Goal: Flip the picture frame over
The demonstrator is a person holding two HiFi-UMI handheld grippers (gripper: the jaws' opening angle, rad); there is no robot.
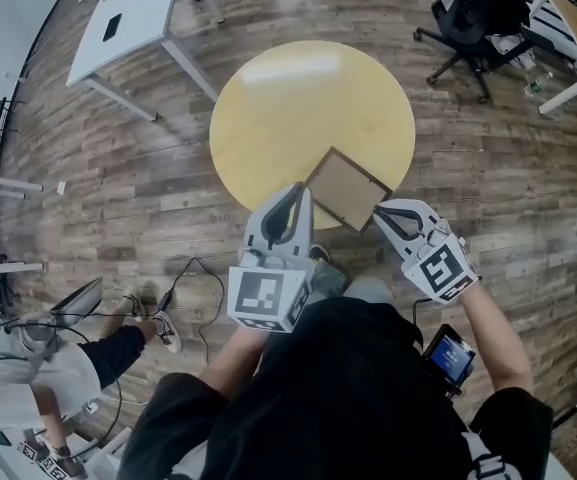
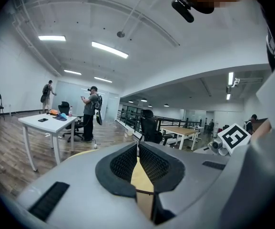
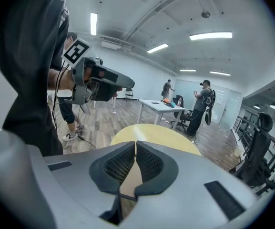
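Note:
The picture frame (image 1: 346, 190) lies flat near the front edge of the round yellow table (image 1: 298, 108), with its brown back panel and dark border facing up. My left gripper (image 1: 302, 192) has its tip at the frame's left corner. Its jaws meet at the tips (image 2: 137, 144) with nothing clamped between them. My right gripper (image 1: 379, 211) has its tip at the frame's right corner. It is also shut (image 3: 136, 143), and only tan surface shows through the slit behind its pads. Neither gripper view shows the whole frame.
A white desk (image 1: 128, 18) stands at the back left, and a black office chair (image 1: 478, 18) at the back right. Another person (image 1: 38, 358) sits on the floor at the left, near a cable (image 1: 183, 278). Wood floor surrounds the table.

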